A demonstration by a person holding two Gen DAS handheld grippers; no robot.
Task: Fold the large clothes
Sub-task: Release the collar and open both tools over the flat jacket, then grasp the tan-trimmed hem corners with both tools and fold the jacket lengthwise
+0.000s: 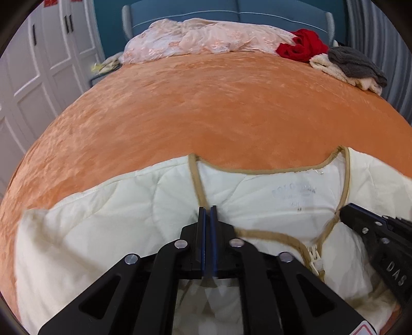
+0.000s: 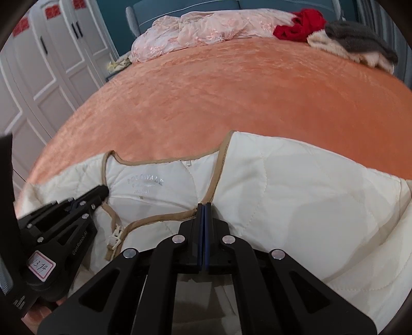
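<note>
A cream quilted jacket (image 1: pixel 108 221) with tan trim lies front up on the near part of the orange bed cover (image 1: pixel 206 110), collar toward the headboard, zipper open at the neck. My left gripper (image 1: pixel 207 208) is shut on the tan trim of the left front edge (image 1: pixel 196 185). My right gripper (image 2: pixel 204 205) is shut on the tan trim of the right front edge (image 2: pixel 216 177). The jacket (image 2: pixel 303 195) fills the near half of the right wrist view. Each gripper shows in the other's view: the right (image 1: pixel 345 210), the left (image 2: pixel 104 190).
A pink lace cover (image 1: pixel 195 36) is bunched by the blue headboard (image 1: pixel 231 10). A red garment (image 1: pixel 303 46), a cream one (image 1: pixel 332 69) and a grey one (image 1: pixel 355 64) are piled at the far right. White wardrobe doors (image 1: pixel 38 72) stand to the left.
</note>
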